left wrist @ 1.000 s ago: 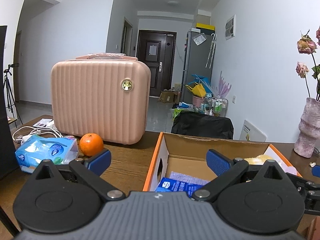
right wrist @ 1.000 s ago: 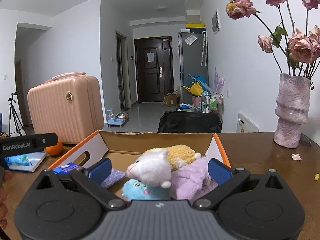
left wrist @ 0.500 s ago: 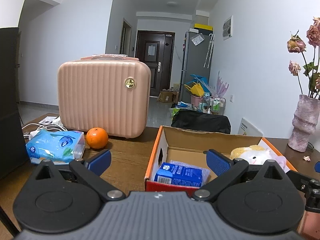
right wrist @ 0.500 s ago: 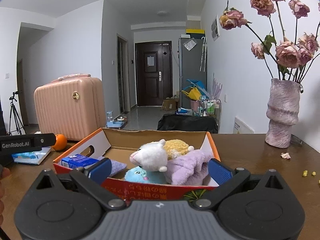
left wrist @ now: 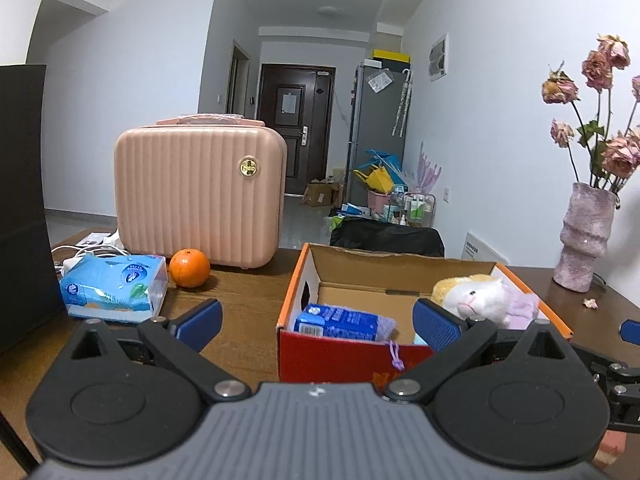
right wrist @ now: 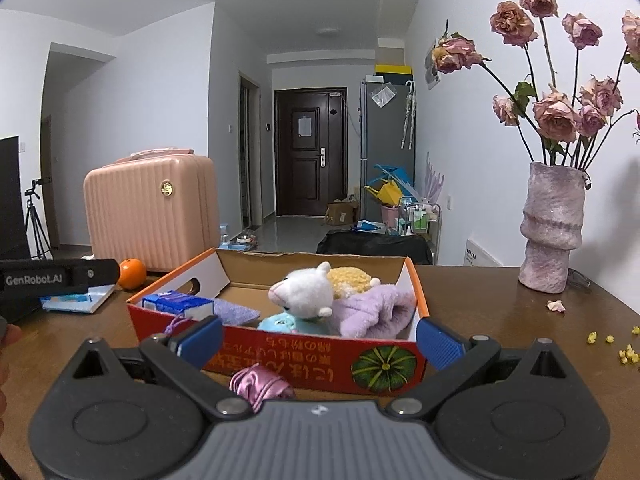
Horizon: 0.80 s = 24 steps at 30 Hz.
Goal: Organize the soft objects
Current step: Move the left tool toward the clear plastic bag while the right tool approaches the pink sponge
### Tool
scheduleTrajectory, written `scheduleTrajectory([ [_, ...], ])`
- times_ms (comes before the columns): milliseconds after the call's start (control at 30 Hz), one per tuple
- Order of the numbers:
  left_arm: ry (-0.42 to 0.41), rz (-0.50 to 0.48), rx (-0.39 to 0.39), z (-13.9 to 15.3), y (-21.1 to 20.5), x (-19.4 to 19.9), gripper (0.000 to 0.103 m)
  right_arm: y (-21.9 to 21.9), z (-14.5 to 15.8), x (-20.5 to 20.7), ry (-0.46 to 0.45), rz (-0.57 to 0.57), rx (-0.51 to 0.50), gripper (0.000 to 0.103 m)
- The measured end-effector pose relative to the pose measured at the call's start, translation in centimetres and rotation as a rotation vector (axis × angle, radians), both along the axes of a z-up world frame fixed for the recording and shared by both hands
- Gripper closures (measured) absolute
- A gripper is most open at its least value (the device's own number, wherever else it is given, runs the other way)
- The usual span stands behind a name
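An open red and orange cardboard box [right wrist: 312, 354] [left wrist: 340, 354] stands on the wooden table. It holds a white plush toy [right wrist: 306, 294] [left wrist: 478, 294], a yellow plush [right wrist: 350, 278], a teal plush [right wrist: 280, 323], a purple soft item [right wrist: 374, 310] and a blue tissue pack [right wrist: 176, 305] [left wrist: 336, 322]. A shiny pink cloth item [right wrist: 260, 385] lies on the table in front of the box. My right gripper [right wrist: 318, 338] is open and empty, just short of the box. My left gripper [left wrist: 316, 320] is open and empty, before the box's left front corner.
A pink suitcase [left wrist: 200, 204] stands at the back left with an orange [left wrist: 189, 268] and a blue tissue packet [left wrist: 114, 290] before it. A pink vase [right wrist: 554, 228] of dried roses stands at the right. Yellow crumbs [right wrist: 608, 340] lie near it.
Both grippers have pulled back from the box. The box now shows whole, with its red front face in view. The pink cloth item has come into the right wrist view.
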<state>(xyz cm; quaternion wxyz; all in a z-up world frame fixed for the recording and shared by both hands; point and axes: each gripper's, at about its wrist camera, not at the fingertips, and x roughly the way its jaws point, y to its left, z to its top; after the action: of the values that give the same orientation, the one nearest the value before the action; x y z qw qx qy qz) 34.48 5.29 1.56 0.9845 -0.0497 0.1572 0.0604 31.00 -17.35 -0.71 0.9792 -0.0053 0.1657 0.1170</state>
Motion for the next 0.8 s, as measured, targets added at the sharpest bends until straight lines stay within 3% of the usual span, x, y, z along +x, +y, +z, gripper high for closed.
scheduleTrajectory([
  [800,0.023,-0.06,0.018,-0.9,-1.9,-6.7,0.0,-2.7,-1.6,-5.8,0.026,-0.029,-0.002,0.0],
])
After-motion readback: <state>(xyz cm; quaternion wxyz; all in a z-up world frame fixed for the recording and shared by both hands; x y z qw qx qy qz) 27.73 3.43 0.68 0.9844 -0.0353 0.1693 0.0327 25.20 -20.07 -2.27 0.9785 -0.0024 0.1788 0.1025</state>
